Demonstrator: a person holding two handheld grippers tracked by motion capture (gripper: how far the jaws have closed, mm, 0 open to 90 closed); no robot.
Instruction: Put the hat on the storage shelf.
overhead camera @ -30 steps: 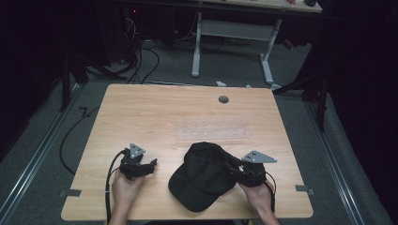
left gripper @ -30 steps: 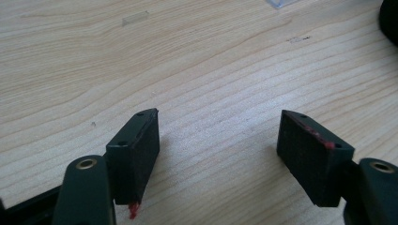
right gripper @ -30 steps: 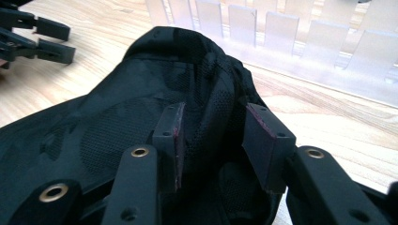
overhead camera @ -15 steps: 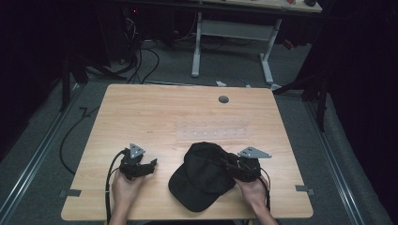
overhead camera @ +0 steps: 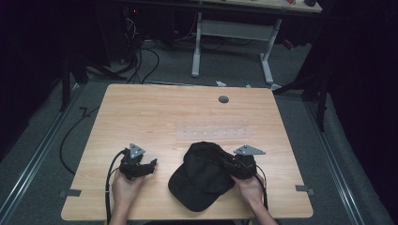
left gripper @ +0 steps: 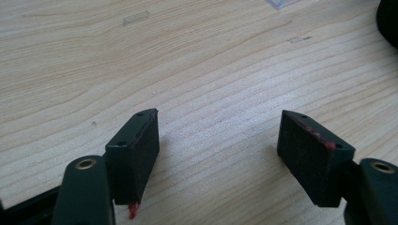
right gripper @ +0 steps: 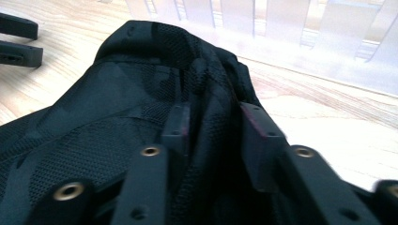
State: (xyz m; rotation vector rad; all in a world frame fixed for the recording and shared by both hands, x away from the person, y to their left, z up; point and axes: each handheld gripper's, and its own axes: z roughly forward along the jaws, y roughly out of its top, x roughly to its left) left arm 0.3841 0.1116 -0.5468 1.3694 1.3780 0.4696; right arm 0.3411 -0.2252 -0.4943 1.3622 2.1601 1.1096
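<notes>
The bench (overhead camera: 155, 117) is a rectangular top of pale wood with fine straight grain, matt and bare over most of its area. A small round grey plug (overhead camera: 223, 99) sits near its 12 o'clock edge, and a clear plastic strip (overhead camera: 213, 133) with a row of slots lies flat just past the middle. Around the bench the room is dark: grey carpet-like floor, black cables (overhead camera: 141, 61) looping at 11 o'clock, and a white-legged frame (overhead camera: 232, 33) of another desk at 12 o'clock.

The black cap (overhead camera: 199, 178) lies toward 5 o'clock on the bench, close to the near edge, its rounded brim pointing toward 6 o'clock. Its cloth is a soft woven mesh with a faint darker patchwork pattern and raised seams, and the crown is rumpled into folds.

The right tool (right gripper: 213, 126) is at the cap's 3 o'clock side; its jaws have just been closing, and they stand narrow with a ridge of the crown's fabric bunched between the flat black pads, which press on it.

The left tool (left gripper: 218, 138) rests low over bare wood at 7 o'clock, well apart from the cap, jaws wide with nothing between them. Its block-shaped pads (left gripper: 138, 150) show red smears on their edges.
</notes>
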